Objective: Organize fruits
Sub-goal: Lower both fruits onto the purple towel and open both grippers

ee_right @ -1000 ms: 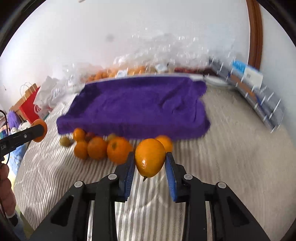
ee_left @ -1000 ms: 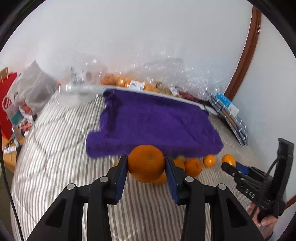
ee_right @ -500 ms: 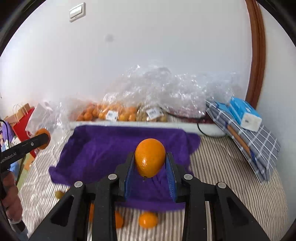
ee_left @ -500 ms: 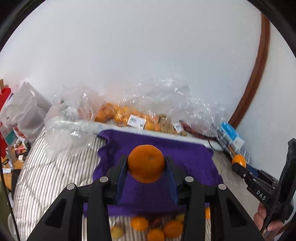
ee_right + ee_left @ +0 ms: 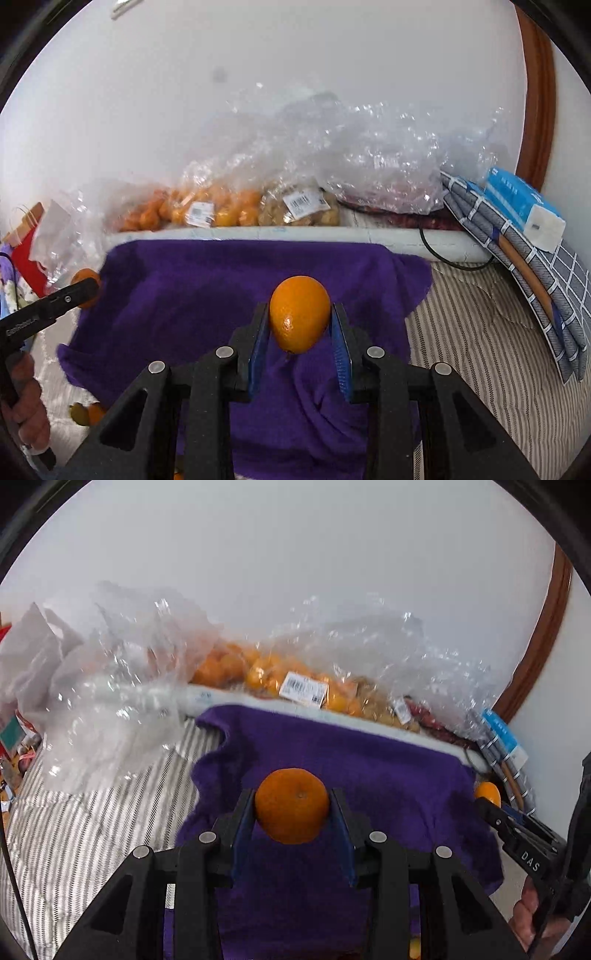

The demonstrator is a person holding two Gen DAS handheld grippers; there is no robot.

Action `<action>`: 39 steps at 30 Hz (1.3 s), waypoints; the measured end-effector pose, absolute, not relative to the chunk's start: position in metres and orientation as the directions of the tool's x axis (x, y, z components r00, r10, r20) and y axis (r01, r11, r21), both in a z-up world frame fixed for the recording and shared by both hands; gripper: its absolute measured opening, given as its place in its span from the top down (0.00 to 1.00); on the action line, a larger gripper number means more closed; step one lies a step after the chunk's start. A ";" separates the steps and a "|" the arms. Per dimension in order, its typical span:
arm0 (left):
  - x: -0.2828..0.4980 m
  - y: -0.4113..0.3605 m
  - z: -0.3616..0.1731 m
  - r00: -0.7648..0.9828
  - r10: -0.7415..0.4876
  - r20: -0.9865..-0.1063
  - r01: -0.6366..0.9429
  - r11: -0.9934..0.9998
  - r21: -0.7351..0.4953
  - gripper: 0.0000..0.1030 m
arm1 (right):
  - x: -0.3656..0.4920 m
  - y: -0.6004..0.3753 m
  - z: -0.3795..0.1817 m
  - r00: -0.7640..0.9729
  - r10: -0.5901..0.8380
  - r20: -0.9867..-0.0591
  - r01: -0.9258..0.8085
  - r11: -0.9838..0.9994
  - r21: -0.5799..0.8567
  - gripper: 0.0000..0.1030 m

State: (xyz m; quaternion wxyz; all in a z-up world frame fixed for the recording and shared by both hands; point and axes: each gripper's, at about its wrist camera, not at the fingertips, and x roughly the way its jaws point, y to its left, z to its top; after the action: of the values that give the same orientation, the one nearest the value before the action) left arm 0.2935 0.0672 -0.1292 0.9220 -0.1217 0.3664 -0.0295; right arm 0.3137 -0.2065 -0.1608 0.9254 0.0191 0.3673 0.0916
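Above the purple towel [image 5: 369, 775] on the striped bed [image 5: 74, 830], both tongs are carrying fruit. Left tongs [image 5: 291, 808] clamped on a round orange [image 5: 291, 805], blue pads tight on both sides, fruit clear of the cloth. Right tongs [image 5: 300, 321] closed on a smoother oval orange [image 5: 300, 314], also held up over the towel, roughly mid-cloth. Each tool shows at the edge of the other's view, so they sit side by side, left one toward the towel's left part.

Far side, along the wall: clear plastic bags of oranges [image 5: 207, 210] and a bag of paler fruit [image 5: 299, 206] on a white ledge [image 5: 332, 234]. Folded grey checked cloth with a blue pack [image 5: 524, 210] on top at far right. A few loose fruits [image 5: 88, 413] lie on the bed near the towel's near-left edge.

Step in hand, as I read it: transport, two fruits being carried to the towel. Next move likely needs lowering each until it rests on the cloth, then opening the tongs, placing them apart so they don't roll together. Towel is wrinkled, so pick a flat patch.
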 end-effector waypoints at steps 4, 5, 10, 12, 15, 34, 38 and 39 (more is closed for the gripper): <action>0.298 0.063 -0.139 0.705 -0.169 -0.689 -0.017 0.967 -0.255 0.63 | 0.321 -0.209 -0.176 0.681 0.194 -0.706 -0.152 0.981 0.123 0.69; 0.298 0.063 -0.140 0.700 -0.171 -0.693 -0.017 0.967 -0.256 0.63 | 0.323 -0.208 -0.180 0.672 0.196 -0.714 -0.153 0.980 0.125 0.69; 0.302 0.059 -0.148 0.681 -0.146 -0.718 -0.031 0.973 -0.228 0.63 | 0.331 -0.202 -0.199 0.631 0.178 -0.755 -0.147 0.983 0.109 0.69; 0.303 0.060 -0.149 0.676 -0.135 -0.724 -0.038 0.975 -0.217 0.63 | 0.333 -0.200 -0.204 0.616 0.173 -0.768 -0.150 0.984 0.101 0.69; 0.305 0.061 -0.154 0.659 -0.138 -0.739 -0.048 0.973 -0.224 0.63 | 0.333 -0.200 -0.206 0.606 0.171 -0.777 -0.145 0.984 0.103 0.68; 0.300 0.053 -0.148 0.688 -0.105 -0.718 -0.031 0.984 -0.173 0.46 | 0.306 -0.210 -0.180 0.672 0.129 -0.729 -0.106 0.991 0.078 0.28; 0.294 0.054 -0.140 0.708 -0.086 -0.701 -0.039 0.986 -0.160 0.47 | 0.288 -0.217 -0.168 0.694 0.141 -0.706 -0.108 0.990 0.092 0.28; 0.293 0.055 -0.138 0.715 -0.088 -0.694 -0.040 0.985 -0.166 0.47 | 0.282 -0.221 -0.166 0.698 0.136 -0.703 -0.099 0.991 0.094 0.28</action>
State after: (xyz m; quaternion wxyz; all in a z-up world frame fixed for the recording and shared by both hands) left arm 0.2930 0.0549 -0.1384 0.9220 -0.0847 0.3775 -0.0129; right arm 0.2822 -0.2211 -0.1661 0.9212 0.0242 0.3830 0.0639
